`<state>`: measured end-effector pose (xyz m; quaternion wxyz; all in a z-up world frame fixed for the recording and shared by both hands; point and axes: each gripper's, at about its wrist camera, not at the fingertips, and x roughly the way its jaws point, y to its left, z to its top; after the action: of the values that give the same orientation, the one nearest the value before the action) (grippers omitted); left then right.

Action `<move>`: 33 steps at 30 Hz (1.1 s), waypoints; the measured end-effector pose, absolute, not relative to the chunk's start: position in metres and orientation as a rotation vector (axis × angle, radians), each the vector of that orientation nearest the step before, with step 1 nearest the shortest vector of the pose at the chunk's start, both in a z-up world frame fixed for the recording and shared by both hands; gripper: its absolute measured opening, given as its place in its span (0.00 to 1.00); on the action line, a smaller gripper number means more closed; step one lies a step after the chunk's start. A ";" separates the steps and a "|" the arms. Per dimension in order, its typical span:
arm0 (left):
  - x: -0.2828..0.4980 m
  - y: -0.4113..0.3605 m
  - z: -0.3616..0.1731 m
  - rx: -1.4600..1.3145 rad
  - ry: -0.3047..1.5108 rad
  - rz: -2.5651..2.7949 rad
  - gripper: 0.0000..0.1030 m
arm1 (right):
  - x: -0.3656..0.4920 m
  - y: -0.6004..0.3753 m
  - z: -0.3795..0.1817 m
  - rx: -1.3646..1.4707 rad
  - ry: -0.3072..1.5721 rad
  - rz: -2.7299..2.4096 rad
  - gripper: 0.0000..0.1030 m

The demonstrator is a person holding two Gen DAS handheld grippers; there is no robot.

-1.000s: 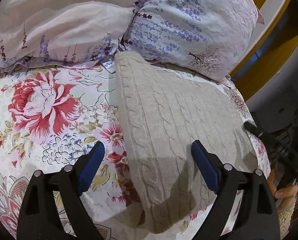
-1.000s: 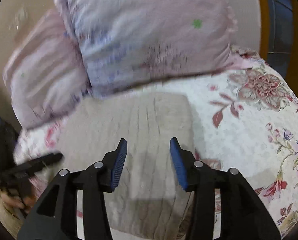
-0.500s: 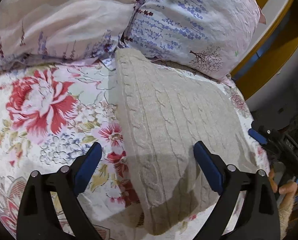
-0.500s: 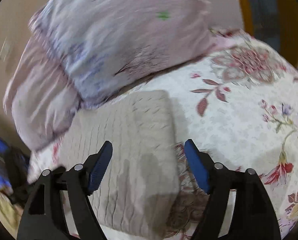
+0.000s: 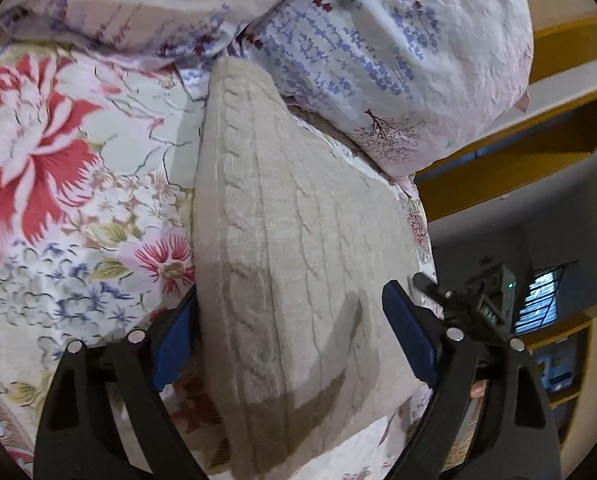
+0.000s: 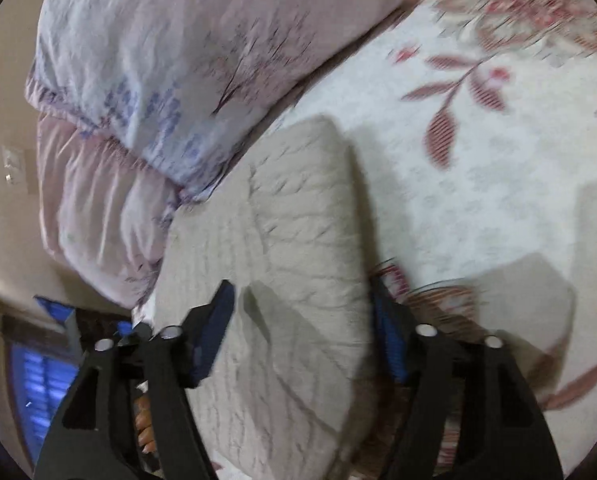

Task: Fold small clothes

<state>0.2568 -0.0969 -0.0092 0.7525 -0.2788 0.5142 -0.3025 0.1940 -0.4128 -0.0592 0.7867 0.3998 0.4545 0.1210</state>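
Beige cable-knit sweater [image 5: 298,240] lay folded into a thick rectangular bundle on the floral-print bedspread [image 5: 58,184]. Cable ribs ran lengthwise along its top face; edges rounded and plump. Far end of the bundle touched the two lavender-print pillows [image 5: 378,40] at the head of the bed. In the right wrist view the same sweater [image 6: 290,248] showed as a padded block, its far corner just beside the pillows [image 6: 170,60]; picture motion-blurred, knit detail soft.

Left gripper [image 5: 294,344] was low over the near end of the bundle, jaws wide apart. Left blue pad [image 5: 174,340] sat against the bundle's left side, at bedspread level; right blue pad [image 5: 406,340] stood over the bundle's right part. Nothing clamped.

Right gripper [image 6: 302,340] was also spread wide, straddling the near right portion of the bundle. Left pad [image 6: 214,332] lay over the knit top; right pad [image 6: 390,344] was just off the bundle's right edge, by the bedspread [image 6: 458,160]. Contact with the fabric could not be told from the blur.

Right gripper's black body [image 5: 478,304] showed beyond the sweater's right side in the left wrist view
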 end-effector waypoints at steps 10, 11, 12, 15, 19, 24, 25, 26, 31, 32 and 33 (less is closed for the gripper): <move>0.261 -0.092 -0.013 -0.642 1.098 -0.698 0.41 | 0.193 -0.386 -0.049 0.834 0.902 0.356 0.33; 0.260 -0.090 -0.011 -0.640 1.089 -0.711 0.38 | 0.191 -0.383 -0.044 0.829 0.883 0.357 0.32; 0.257 -0.088 -0.006 -0.631 1.076 -0.731 0.37 | 0.188 -0.382 -0.038 0.820 0.869 0.360 0.31; 0.244 -0.074 0.010 -0.582 1.031 -0.751 0.36 | 0.180 -0.362 -0.016 0.746 0.825 0.368 0.30; 0.231 -0.038 0.029 -0.547 0.977 -0.734 0.36 | 0.175 -0.319 0.006 0.607 0.784 0.387 0.29; 0.216 0.022 0.034 -0.517 0.942 -0.637 0.38 | 0.180 -0.264 0.016 0.456 0.766 0.430 0.29; 0.216 0.032 0.028 -0.514 0.950 -0.606 0.39 | 0.186 -0.250 0.012 0.427 0.792 0.428 0.29; 0.218 0.038 0.023 -0.512 0.962 -0.578 0.40 | 0.194 -0.239 0.004 0.406 0.831 0.422 0.29; 0.226 0.056 -0.010 -0.586 1.006 -0.511 0.55 | 0.209 -0.231 -0.012 0.395 0.912 0.358 0.44; 0.224 0.055 -0.006 -0.558 0.999 -0.499 0.58 | 0.207 -0.236 -0.010 0.418 0.912 0.362 0.44; 0.222 0.054 -0.001 -0.526 0.988 -0.479 0.60 | 0.204 -0.243 -0.008 0.439 0.908 0.358 0.44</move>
<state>0.2221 0.0542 -0.0009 0.8203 -0.2469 0.4641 -0.2252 0.2044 -0.2429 -0.0078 0.8603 0.2092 0.4324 0.1706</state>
